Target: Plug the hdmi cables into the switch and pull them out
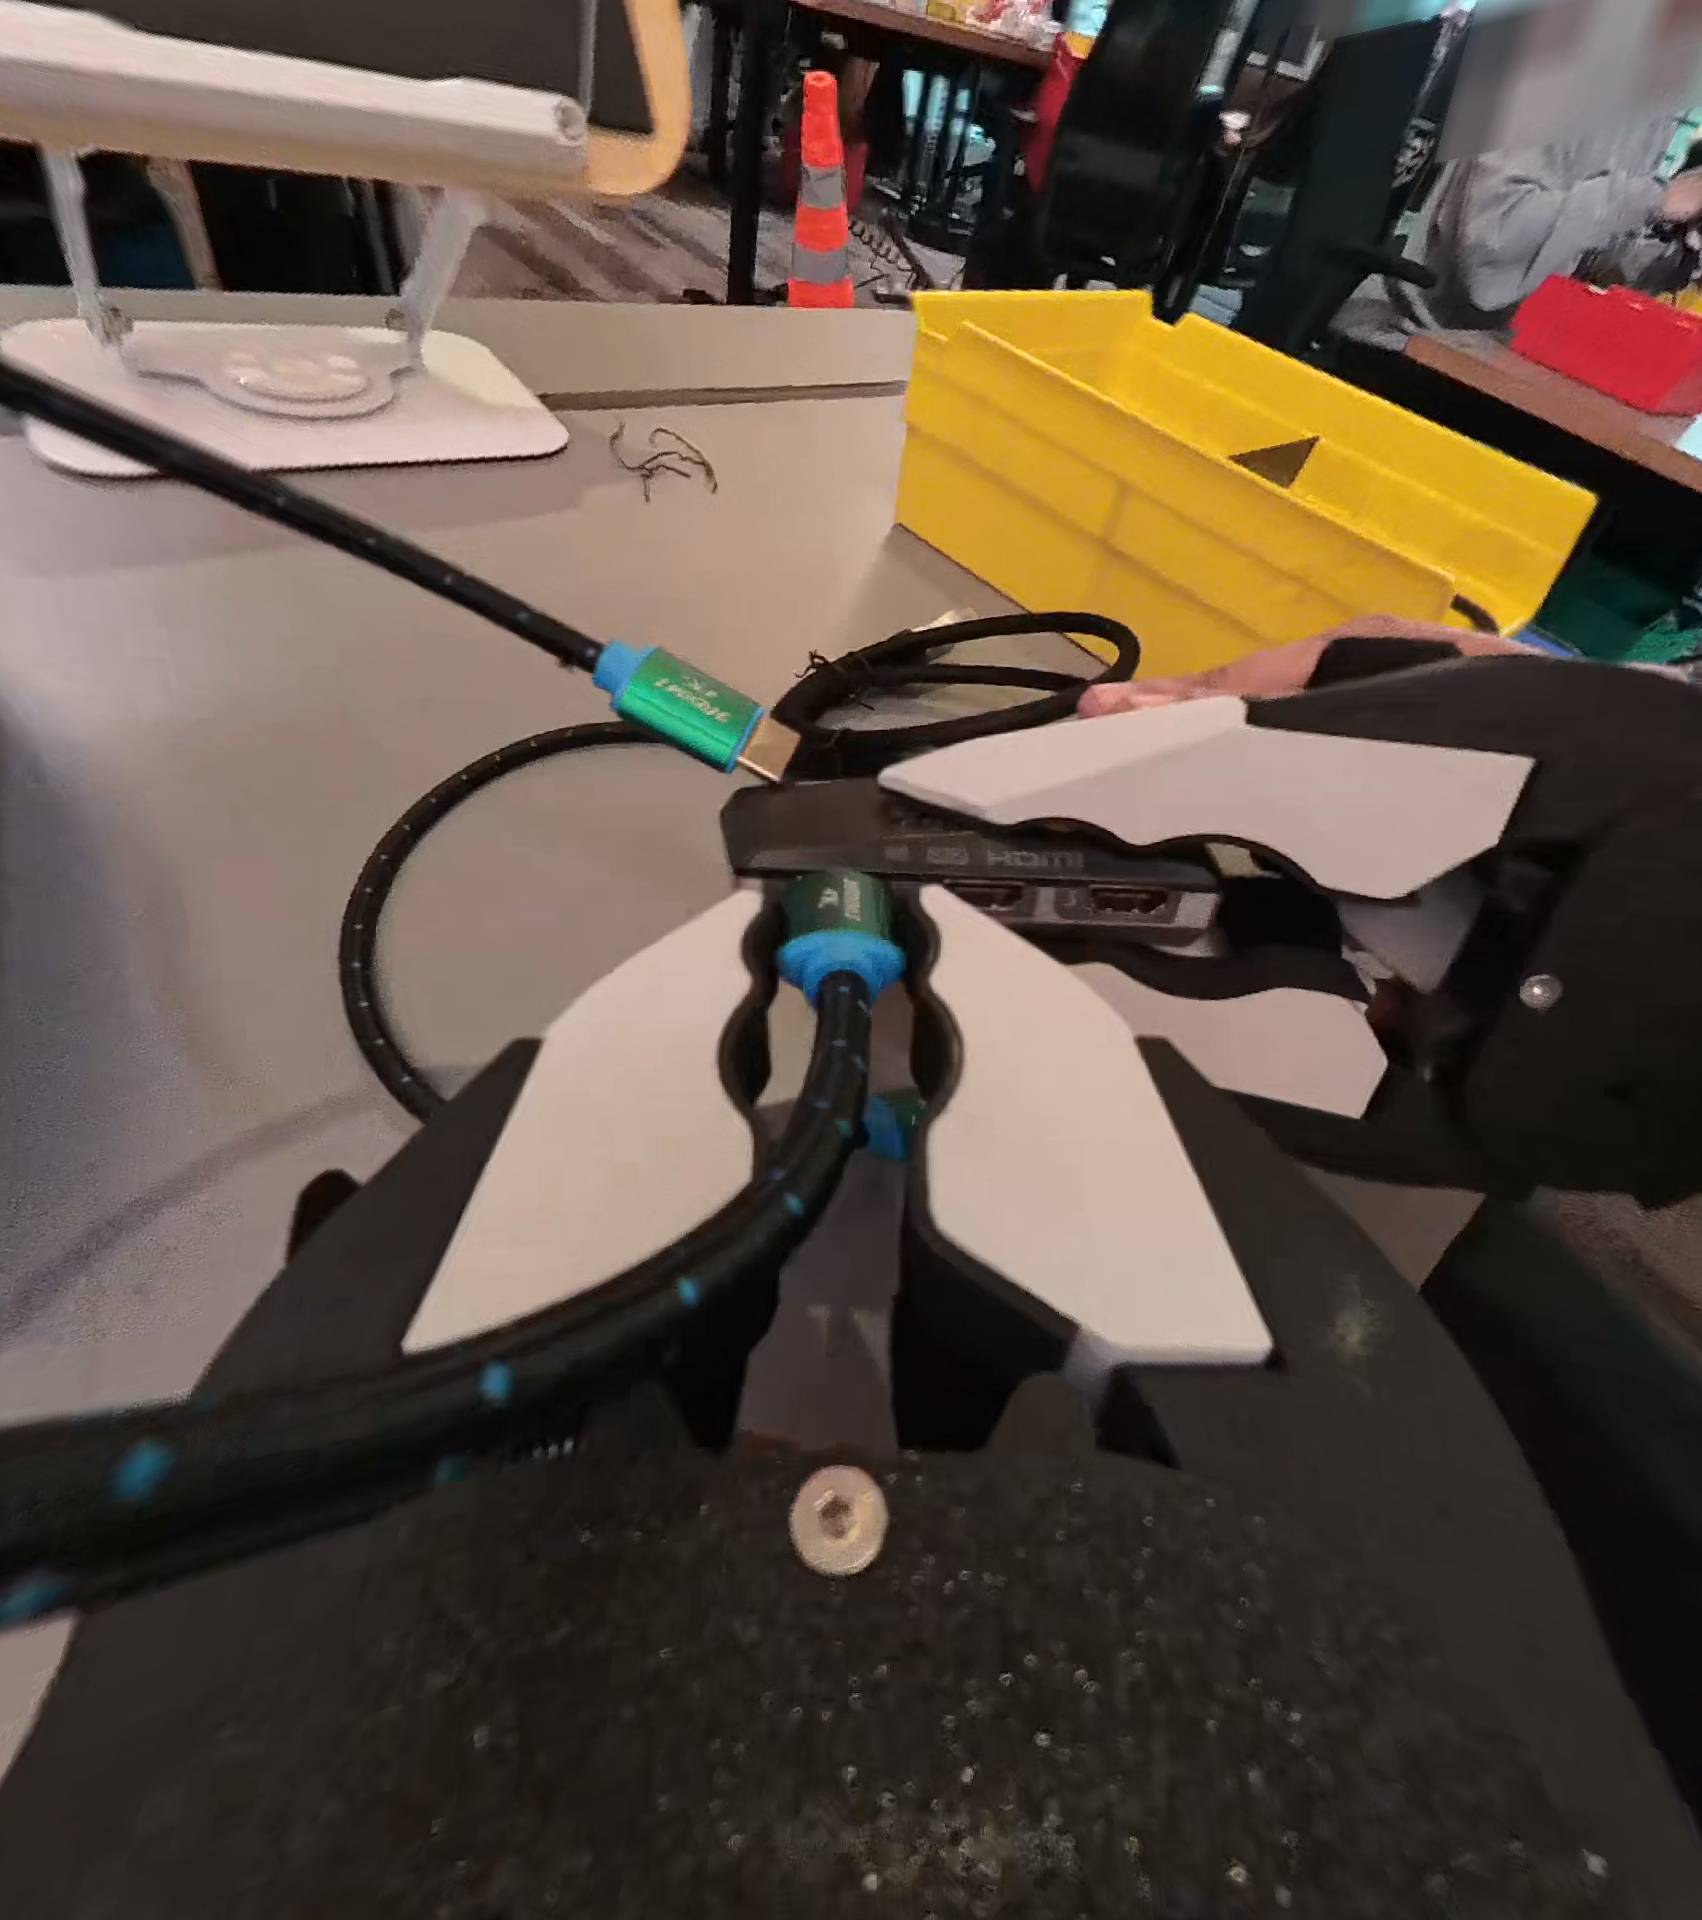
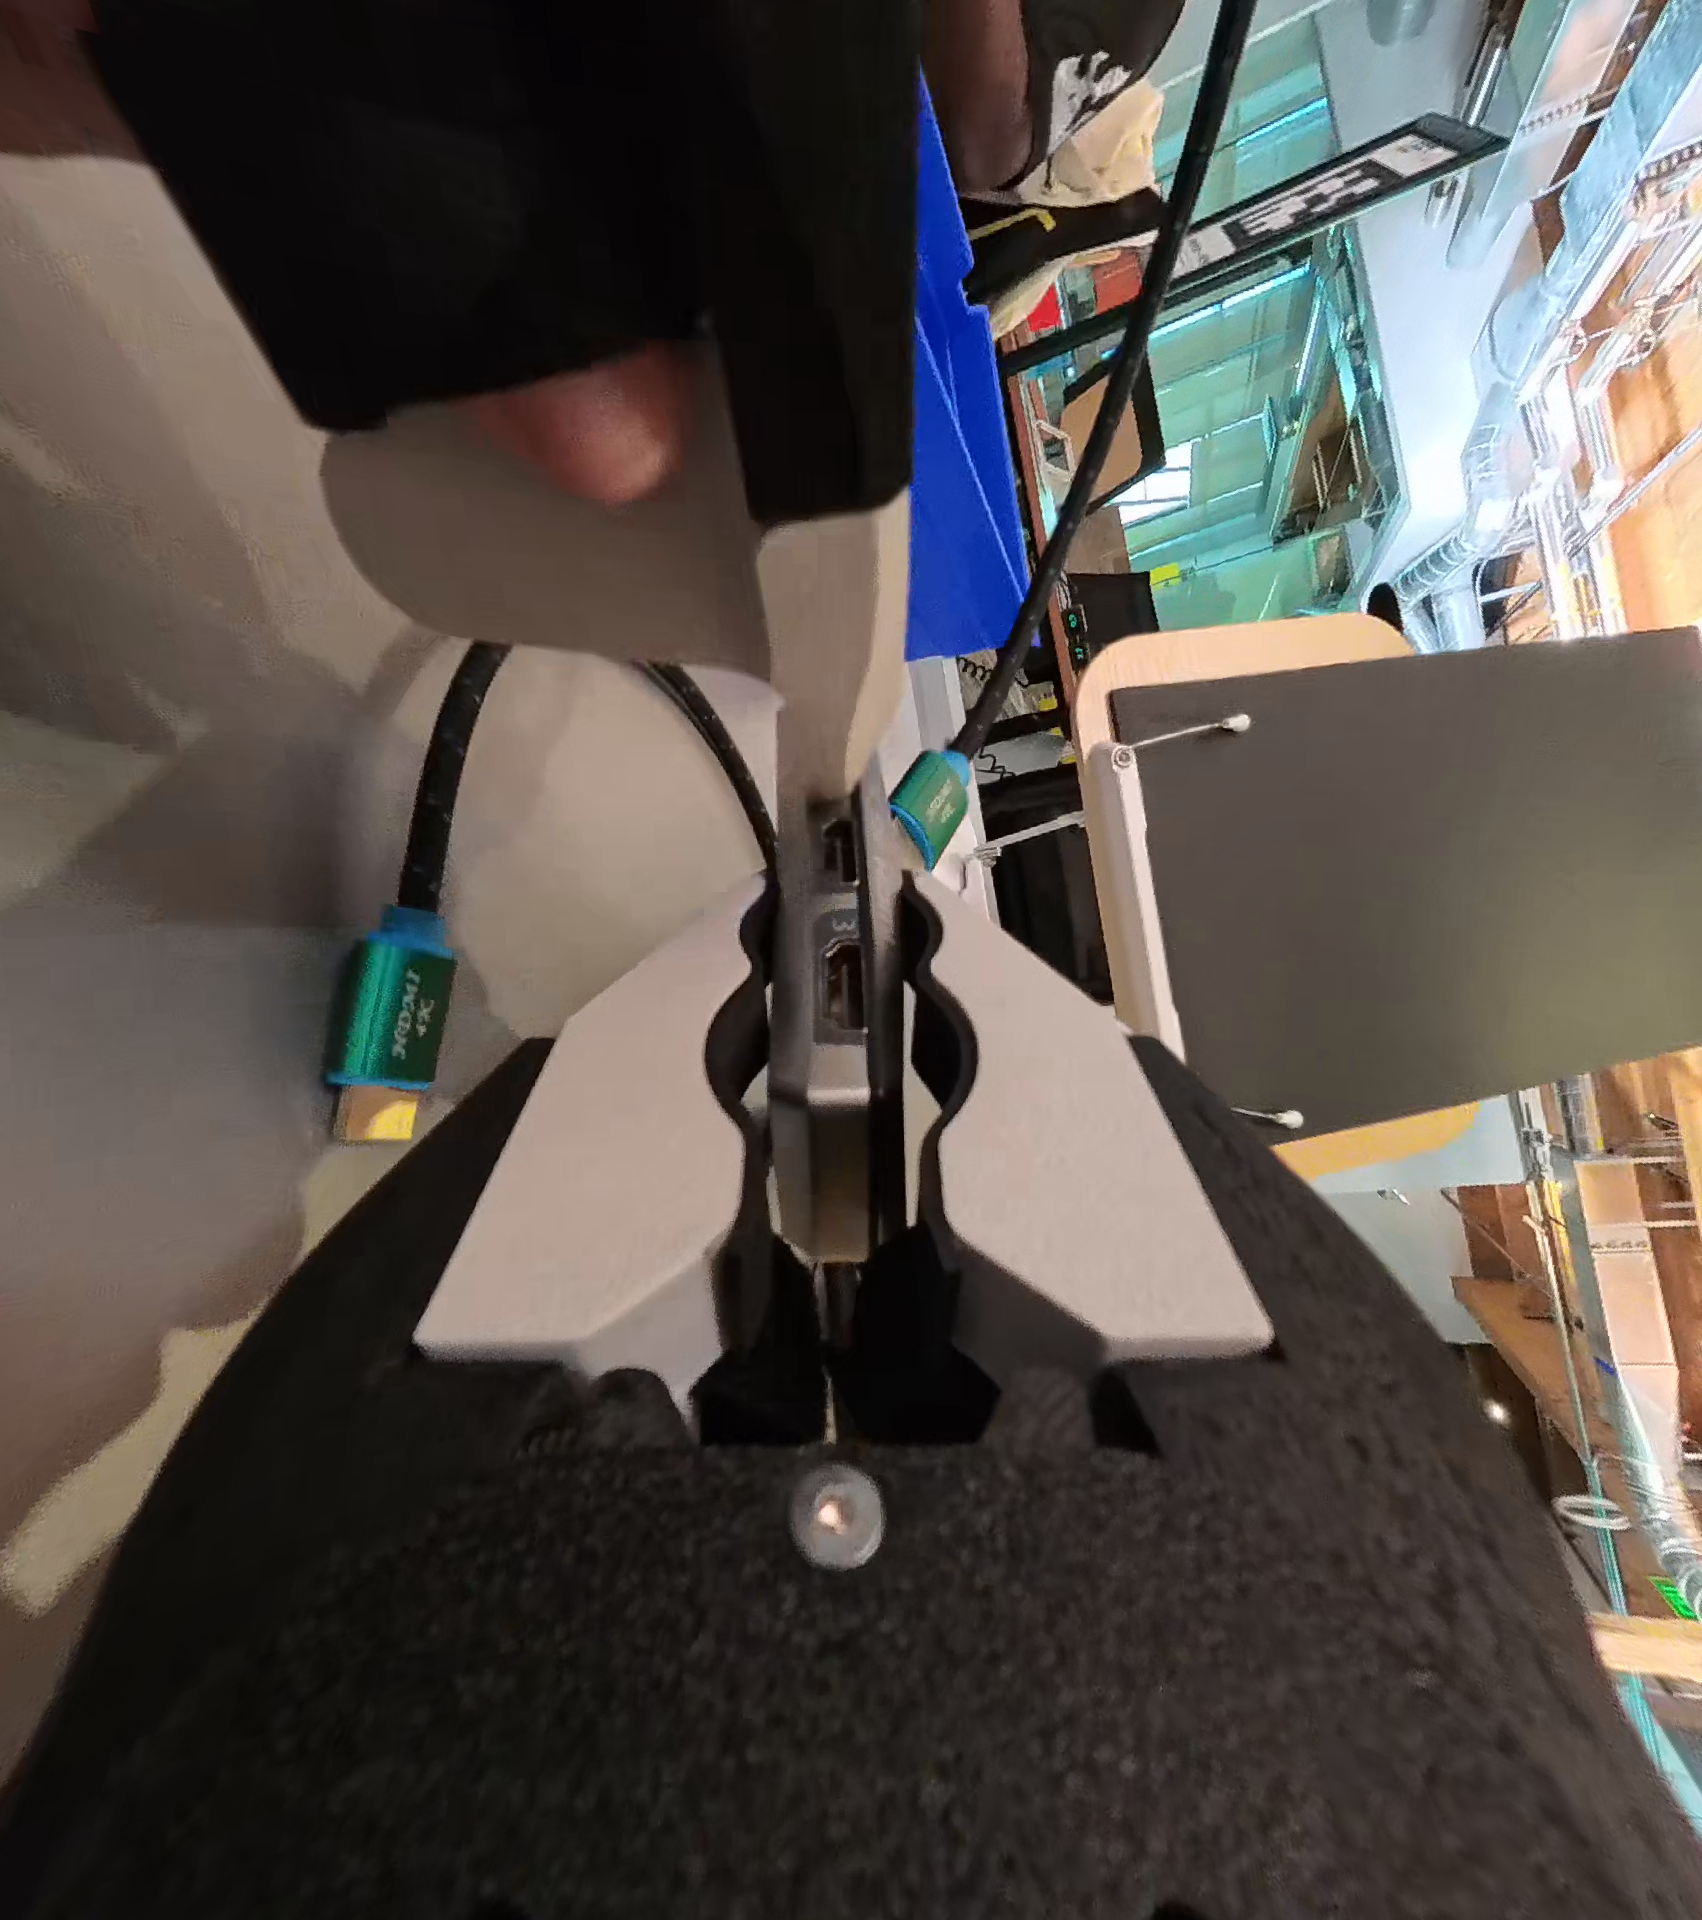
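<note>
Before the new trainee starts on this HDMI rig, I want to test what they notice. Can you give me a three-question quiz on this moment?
1. True or false: the right gripper clamps the HDMI switch.
2. What sits between the fingers of the left gripper?
A. yellow bin
B. green plug at the switch
C. orange cone
3. Fill in: beside that plug, the switch's front shows ___ empty ports.

Key: 1 true; 2 B; 3 two
</note>
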`<state>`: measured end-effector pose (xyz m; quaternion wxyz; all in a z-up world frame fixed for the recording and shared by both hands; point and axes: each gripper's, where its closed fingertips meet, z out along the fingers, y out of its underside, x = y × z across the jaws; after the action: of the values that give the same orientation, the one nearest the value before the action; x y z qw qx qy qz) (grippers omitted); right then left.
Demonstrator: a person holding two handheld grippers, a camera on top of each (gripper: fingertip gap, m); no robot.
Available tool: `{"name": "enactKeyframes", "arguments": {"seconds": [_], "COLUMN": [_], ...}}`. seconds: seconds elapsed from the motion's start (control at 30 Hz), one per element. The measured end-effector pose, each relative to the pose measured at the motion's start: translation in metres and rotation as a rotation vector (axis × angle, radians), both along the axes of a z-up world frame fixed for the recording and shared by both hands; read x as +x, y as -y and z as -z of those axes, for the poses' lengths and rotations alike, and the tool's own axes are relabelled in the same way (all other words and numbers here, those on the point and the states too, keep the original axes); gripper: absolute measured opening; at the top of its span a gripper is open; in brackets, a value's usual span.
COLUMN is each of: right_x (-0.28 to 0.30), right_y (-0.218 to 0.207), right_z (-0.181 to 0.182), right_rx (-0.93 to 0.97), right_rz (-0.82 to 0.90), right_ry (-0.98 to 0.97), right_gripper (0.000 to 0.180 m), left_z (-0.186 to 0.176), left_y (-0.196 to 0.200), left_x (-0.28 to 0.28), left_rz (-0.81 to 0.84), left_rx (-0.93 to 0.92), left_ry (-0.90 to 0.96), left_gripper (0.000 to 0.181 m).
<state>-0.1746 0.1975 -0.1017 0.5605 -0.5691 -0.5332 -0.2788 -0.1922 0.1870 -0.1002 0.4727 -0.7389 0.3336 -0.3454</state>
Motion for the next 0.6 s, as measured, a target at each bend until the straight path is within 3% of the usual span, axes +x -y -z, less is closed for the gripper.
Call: {"name": "enactKeyframes", "arguments": {"seconds": [0.27,0.43,0.6], "right_x": [0.003,-0.001,-0.017], "right_y": [-0.006,-0.004,0.006], "right_z": [-0.001,0.001,-0.008], "right_rx": [-0.003,-0.021,0.082], "right_rz": [0.055,-0.005,-0.057], "right_ry": [-0.013,-0.049,-0.052], "right_gripper": [0.022,0.021,0.024], "left_z": [-0.003,-0.002,0.0], "left_y": [-0.001,0.001,0.004], "left_x": [-0.002,-0.002,0.003], "left_rz": [-0.037,-0.031,-0.007], "left_rx": [0.069,0.048,0.041], "left_ry": [-0.097,-0.081,-0.08], "left_gripper": [0.022,0.022,0.022]}}
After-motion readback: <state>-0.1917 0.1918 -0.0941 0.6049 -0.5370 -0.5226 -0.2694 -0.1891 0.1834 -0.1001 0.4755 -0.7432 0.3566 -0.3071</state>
